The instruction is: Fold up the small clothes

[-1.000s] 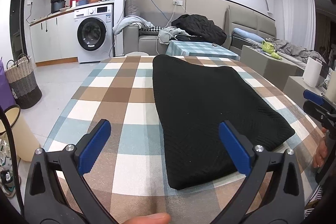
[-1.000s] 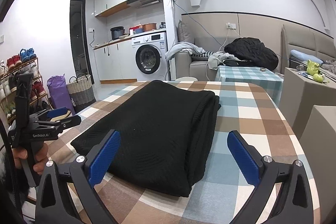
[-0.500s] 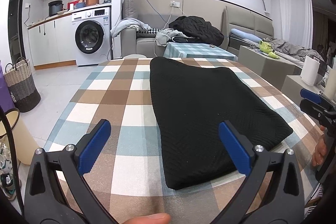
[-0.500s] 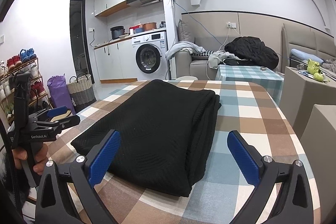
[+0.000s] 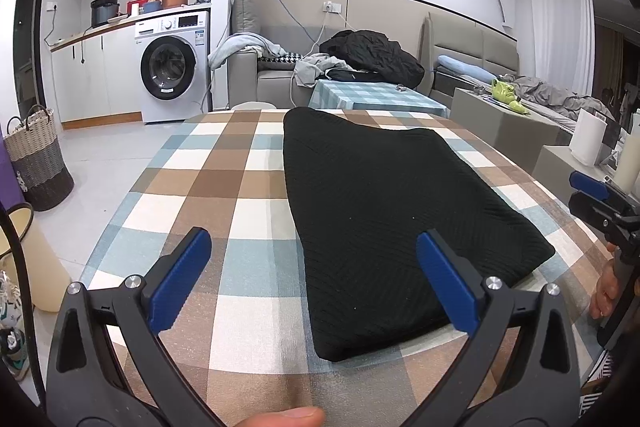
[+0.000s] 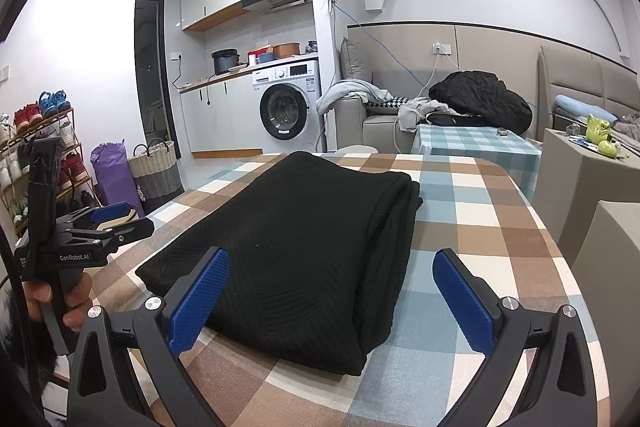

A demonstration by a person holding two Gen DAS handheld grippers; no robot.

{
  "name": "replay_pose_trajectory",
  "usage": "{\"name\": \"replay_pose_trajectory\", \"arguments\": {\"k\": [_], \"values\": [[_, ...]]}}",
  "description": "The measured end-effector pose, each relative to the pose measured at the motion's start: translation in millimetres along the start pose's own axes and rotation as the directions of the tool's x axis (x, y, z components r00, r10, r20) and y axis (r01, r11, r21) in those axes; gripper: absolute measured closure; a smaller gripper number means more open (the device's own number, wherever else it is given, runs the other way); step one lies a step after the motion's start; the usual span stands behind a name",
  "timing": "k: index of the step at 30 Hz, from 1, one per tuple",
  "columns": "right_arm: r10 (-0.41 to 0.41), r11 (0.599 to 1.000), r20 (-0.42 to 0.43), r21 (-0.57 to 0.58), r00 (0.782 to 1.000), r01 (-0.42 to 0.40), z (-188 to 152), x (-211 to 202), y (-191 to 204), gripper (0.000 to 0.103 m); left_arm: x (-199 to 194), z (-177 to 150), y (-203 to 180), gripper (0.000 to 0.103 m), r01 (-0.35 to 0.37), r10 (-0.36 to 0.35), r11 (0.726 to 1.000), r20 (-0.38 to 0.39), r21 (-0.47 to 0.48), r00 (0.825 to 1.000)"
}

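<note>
I see a white front-load washing machine (image 5: 175, 65), woven two-tone laundry basket (image 5: 35, 158), grey sofa (image 6: 384, 123) piled with a crumpled black jacket (image 5: 372, 55).

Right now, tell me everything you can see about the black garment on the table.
The black garment is a knit with a fine ribbed, chevron-like texture, folded into a thick oblong stack; layered edges show along its right side. It lies flat on the checked tablecloth, running away from the near edge. Nothing grips it: both tongs, left and right, are open and apart from it.
</note>
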State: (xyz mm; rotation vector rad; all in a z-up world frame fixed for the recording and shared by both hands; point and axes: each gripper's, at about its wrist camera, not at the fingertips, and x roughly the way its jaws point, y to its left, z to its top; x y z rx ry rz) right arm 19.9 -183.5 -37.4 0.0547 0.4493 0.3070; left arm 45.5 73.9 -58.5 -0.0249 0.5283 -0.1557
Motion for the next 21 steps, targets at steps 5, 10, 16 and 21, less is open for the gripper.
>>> {"name": "replay_pose_trajectory", "arguments": {"k": [5, 10, 16, 21], "values": [[0.001, 1.0, 0.0, 0.0, 1.0, -0.001, 0.1, -0.9, 0.0, 0.0, 0.7, -0.3, -1.2, 0.001, 0.001, -0.001, 1.0, 0.003, 0.002, 1.0], [0.001, 1.0, 0.0, -0.001, 1.0, -0.001, 0.3, -0.9, 0.2, 0.0, 0.6, -0.5, -1.6, 0.001, 0.0, 0.0, 1.0, 0.004, 0.002, 1.0], [0.0, 1.0, 0.0, 0.0, 1.0, 0.0, 0.3, -1.0, 0.5, 0.0, -0.2, -0.2, -0.9, 0.001, 0.002, -0.002, 1.0, 0.004, 0.002, 1.0], [0.001, 1.0, 0.0, -0.001, 1.0, -0.001, -0.2, -1.1, 1.0, 0.0, -1.6, 0.3, -1.8, 0.001, 0.0, 0.0, 1.0, 0.006, 0.002, 1.0]]}}
